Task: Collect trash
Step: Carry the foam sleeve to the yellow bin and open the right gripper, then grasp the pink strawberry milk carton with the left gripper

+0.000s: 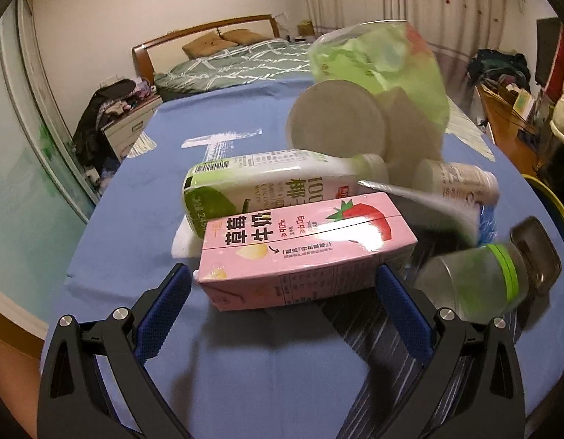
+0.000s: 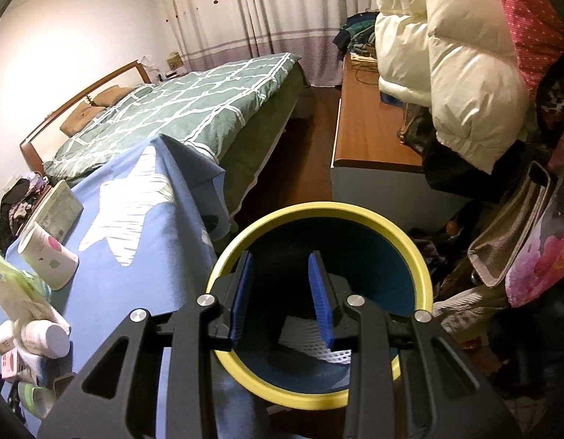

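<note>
Left gripper [image 1: 283, 285] spread wide around the pink carton [image 1: 303, 252]; could knock the bottle [image 1: 472, 281] beside the carton. Right gripper [image 2: 282, 298] parted, empty, over the bin [image 2: 420, 274].

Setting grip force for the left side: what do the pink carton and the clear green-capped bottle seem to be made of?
Pink carton: looks like coated paperboard, glossy, with sharp folded edges and a printed seam. Clear bottle: probably thin plastic, see-through walls, matte green cap; motion blur leaves it less certain.

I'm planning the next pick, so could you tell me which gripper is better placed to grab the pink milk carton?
Left: the left gripper is open around the pink milk carton, while the right gripper hangs over the bin.
</note>
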Tool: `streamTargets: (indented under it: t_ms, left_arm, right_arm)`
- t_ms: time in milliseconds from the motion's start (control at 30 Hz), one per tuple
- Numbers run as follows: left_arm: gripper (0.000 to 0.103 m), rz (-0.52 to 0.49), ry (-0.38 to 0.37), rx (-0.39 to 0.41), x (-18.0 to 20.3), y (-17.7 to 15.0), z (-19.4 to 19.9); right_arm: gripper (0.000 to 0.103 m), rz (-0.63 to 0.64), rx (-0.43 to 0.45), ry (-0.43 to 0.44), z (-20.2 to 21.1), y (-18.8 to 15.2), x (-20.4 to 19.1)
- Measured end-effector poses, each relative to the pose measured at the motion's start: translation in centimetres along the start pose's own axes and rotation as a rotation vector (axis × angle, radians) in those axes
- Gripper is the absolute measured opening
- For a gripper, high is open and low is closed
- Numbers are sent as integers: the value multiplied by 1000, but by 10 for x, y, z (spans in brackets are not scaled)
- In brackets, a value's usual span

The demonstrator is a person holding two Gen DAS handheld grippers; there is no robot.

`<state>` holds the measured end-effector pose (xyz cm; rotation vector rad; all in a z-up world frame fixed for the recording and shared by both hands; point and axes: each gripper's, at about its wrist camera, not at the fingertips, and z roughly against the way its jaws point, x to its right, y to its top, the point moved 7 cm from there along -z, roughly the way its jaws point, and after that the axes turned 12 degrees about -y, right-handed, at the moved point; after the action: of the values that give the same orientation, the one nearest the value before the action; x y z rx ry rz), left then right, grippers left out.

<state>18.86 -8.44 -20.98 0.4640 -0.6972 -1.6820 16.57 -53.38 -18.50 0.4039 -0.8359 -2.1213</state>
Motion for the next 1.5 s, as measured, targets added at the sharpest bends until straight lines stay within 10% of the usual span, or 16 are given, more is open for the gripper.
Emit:
streamTargets:
  t_ms: [633, 1000, 1500]
  left_arm:
    - [99, -139, -248, -107, 40, -40, 25]
    - [99, -294, -192, -1, 24, 4, 31]
    - [99, -408, -311, -163, 23, 4, -1]
  right_arm:
    - [31, 6, 10, 49, 5, 0, -11]
    - [31, 6, 4, 74, 5, -4, -13]
    - [31, 27, -17, 102, 1, -9, -23]
